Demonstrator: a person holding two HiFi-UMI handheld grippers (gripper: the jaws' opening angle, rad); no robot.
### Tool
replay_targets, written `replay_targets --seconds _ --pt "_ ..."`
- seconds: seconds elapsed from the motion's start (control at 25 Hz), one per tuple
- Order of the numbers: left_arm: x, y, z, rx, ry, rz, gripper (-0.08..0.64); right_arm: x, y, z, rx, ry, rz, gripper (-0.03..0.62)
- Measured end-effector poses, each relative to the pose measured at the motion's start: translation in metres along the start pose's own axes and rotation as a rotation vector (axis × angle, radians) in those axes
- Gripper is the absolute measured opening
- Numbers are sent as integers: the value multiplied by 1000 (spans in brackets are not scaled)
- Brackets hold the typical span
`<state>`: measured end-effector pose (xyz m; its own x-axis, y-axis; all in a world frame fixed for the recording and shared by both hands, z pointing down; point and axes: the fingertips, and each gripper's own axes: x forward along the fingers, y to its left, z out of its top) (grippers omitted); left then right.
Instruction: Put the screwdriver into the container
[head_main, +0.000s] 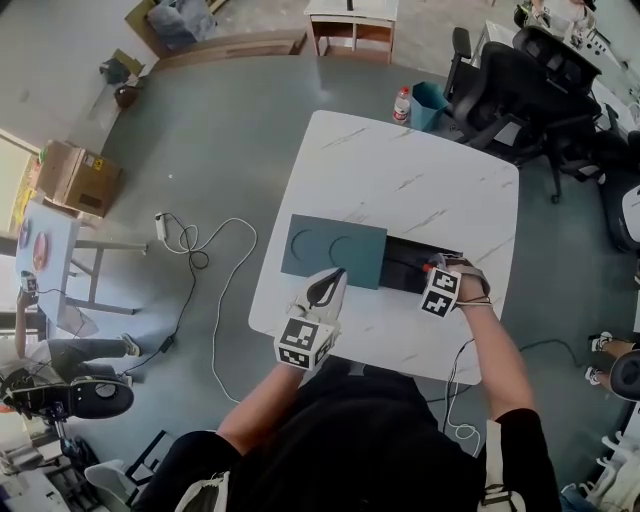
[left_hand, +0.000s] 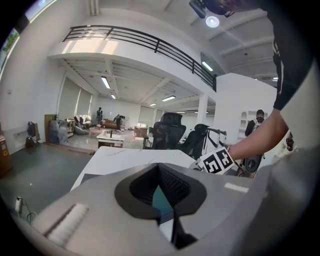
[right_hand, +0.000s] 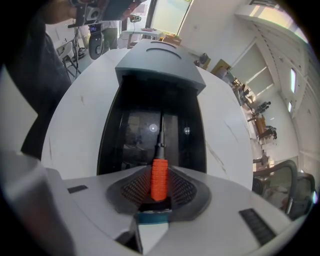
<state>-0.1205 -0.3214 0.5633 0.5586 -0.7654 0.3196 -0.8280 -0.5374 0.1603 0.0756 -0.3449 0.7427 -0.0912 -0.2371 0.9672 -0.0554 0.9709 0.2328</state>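
Observation:
A black container (head_main: 404, 274) lies open on the white table (head_main: 400, 170), with its grey-teal lid (head_main: 333, 250) slid off to the left. In the right gripper view the container's dark inside (right_hand: 132, 137) lies straight ahead, the lid (right_hand: 160, 67) beyond it. My right gripper (right_hand: 160, 189) is shut on the orange handle of the screwdriver (right_hand: 160, 177); its thin shaft points out over the container's floor. In the head view that gripper (head_main: 438, 267) sits at the container's right end. My left gripper (head_main: 331, 284) rests at the lid's near edge, its jaws together and empty (left_hand: 162, 200).
Black office chairs (head_main: 520, 80) stand past the table's far right corner, with a bottle (head_main: 402, 104) and a teal bin (head_main: 428, 103) on the floor. A white cable (head_main: 205, 260) trails on the floor to the left. Cardboard boxes (head_main: 75, 178) sit far left.

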Motion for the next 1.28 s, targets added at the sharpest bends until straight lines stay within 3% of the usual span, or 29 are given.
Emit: replay_targets --seconds 0.24,0.48,0.88,1.12,1.28 --pt "-1 -2 -3 7 1 4 9 -12 0 1 25 -26 -1 158" --pt "-3 -9 2 3 -11 3 9 -65 -10 7 139 -145 -136 156" --pt "-5 -37 23 24 -54 -44 9 -192 -25 30 612 -588 -483 21" --pt "-3 -54 47 21 -100 -59 9 -246 -15 23 978 -887 -593 8" --pt "-3 -66 63 33 -133 -81 9 -269 -5 22 1105 -1003 -648 8"
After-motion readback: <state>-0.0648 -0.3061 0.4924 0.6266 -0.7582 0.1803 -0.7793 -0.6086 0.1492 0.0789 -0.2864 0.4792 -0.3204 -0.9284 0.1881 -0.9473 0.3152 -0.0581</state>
